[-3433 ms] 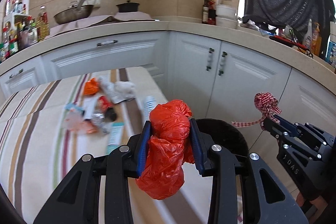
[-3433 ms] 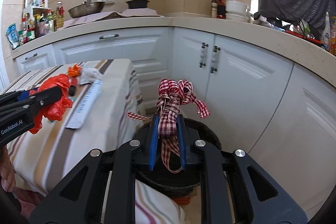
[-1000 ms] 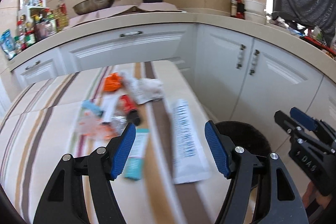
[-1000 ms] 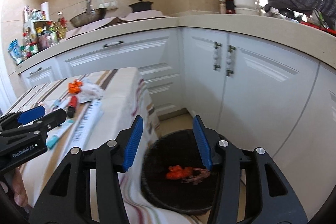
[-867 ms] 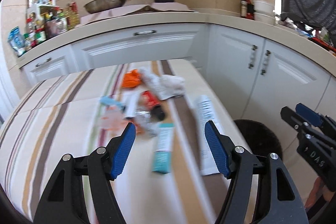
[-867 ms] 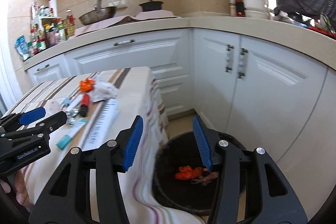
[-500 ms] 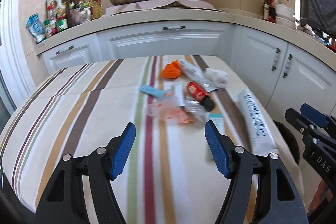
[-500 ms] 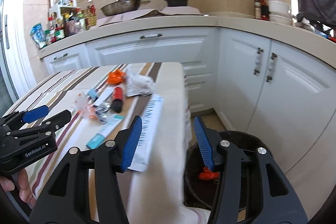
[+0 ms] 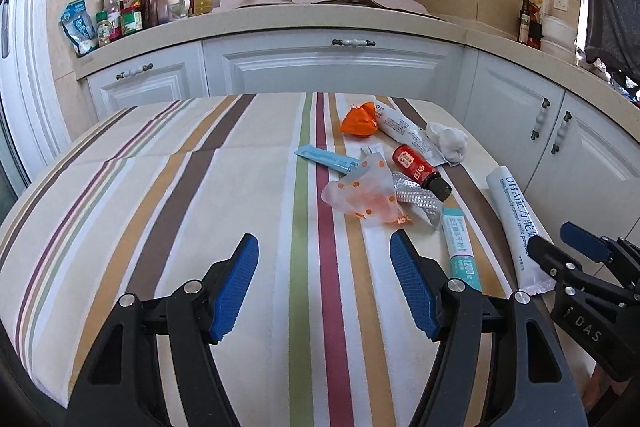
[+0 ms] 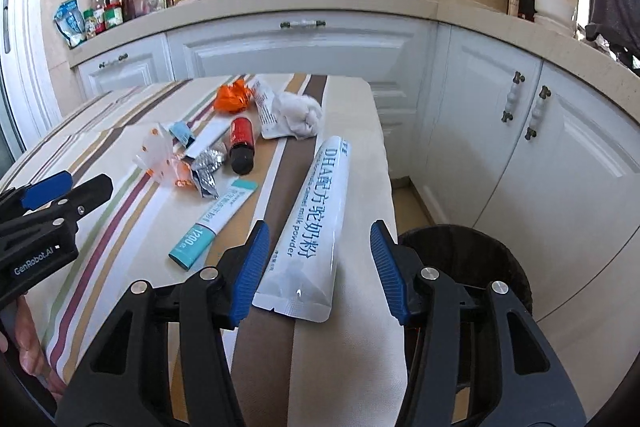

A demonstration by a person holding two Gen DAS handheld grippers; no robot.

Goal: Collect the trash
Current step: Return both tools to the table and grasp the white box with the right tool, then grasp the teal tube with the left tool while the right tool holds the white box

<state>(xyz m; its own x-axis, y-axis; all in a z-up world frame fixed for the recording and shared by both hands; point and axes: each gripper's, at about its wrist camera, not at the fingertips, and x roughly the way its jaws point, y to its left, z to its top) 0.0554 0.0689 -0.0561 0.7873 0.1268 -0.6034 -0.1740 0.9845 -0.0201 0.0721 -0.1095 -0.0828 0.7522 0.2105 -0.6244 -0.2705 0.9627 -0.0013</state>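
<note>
Both grippers are empty now, jaws standing wide: the left gripper (image 9: 324,285) over the striped worktop (image 9: 160,187), the right gripper (image 10: 316,263) just short of the white milk-powder sachet (image 10: 316,203). A few seconds back they carried an orange bag and a checked ribbon over the black bin (image 10: 472,259); those went in, so two pieces are done. Since then both have swung from the bin to the worktop. Beyond the sachet lie the teal sachet (image 10: 212,223), red bottle (image 10: 242,143), foil (image 10: 208,163), tissue (image 10: 300,115) and orange wrapper (image 10: 232,97), all uncollected.
</note>
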